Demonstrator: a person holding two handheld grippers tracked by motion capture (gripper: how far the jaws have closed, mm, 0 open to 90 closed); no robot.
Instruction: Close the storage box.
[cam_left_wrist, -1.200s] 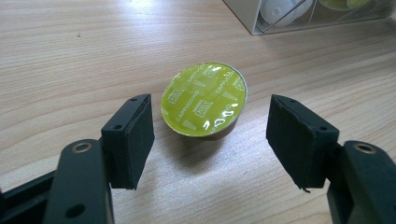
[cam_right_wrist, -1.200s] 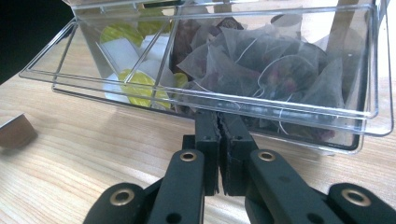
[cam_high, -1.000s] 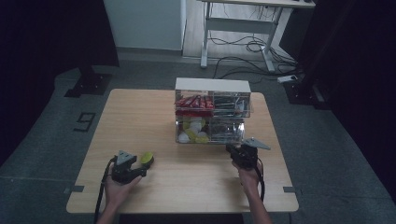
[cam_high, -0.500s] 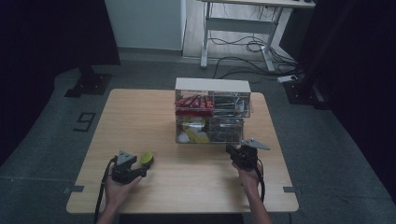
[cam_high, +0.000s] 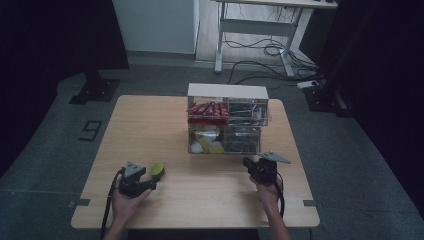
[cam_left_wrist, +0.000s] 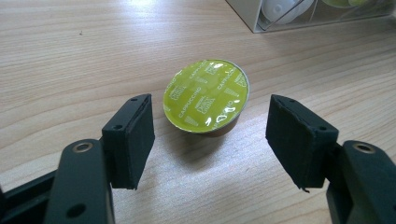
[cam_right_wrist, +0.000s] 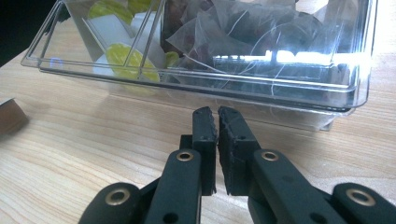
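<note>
the left gripper (cam_left_wrist: 210, 140) sits low over the bench (cam_high: 150, 125) at the near left, its jaws spread wide and holding nothing. a capsule (cam_left_wrist: 205, 95) with a yellow-green foil lid printed "cappuccino" lies on the bench just ahead of the gap, between the two jaw lines but touching neither pad. in the high view the capsule (cam_high: 157, 170) sits just beside the left gripper (cam_high: 134, 181), toward the bench centre.

risk 1: the capsule lies tilted, lid angled up toward the camera. if the jaws close before they reach the body, the pads are likely to meet the sloped rim and push the capsule forward or flip it. the foil lid looks thin; a pad edge pressed on it could dent or puncture it.

risk 2: the capsule is round and the bench is smooth. an off-centre closure would probably let it roll or skid out sideways.

the right gripper (cam_right_wrist: 215, 140) is at the near right, its jaws pressed together with a hairline gap and nothing between them. in the high view the right gripper (cam_high: 261, 170) stands just in front of the organiser (cam_high: 227, 92).

risk 3: the tips point at the clear drawer (cam_right_wrist: 205, 79), which holds more capsules on one side and tea bags (cam_right_wrist: 243, 32) on the other. a forward push with the jaws closed would likely shove the drawer or the whole organiser rather than grip it. the clear wall reflects glare, so judging the remaining gap is difficult.
</note>
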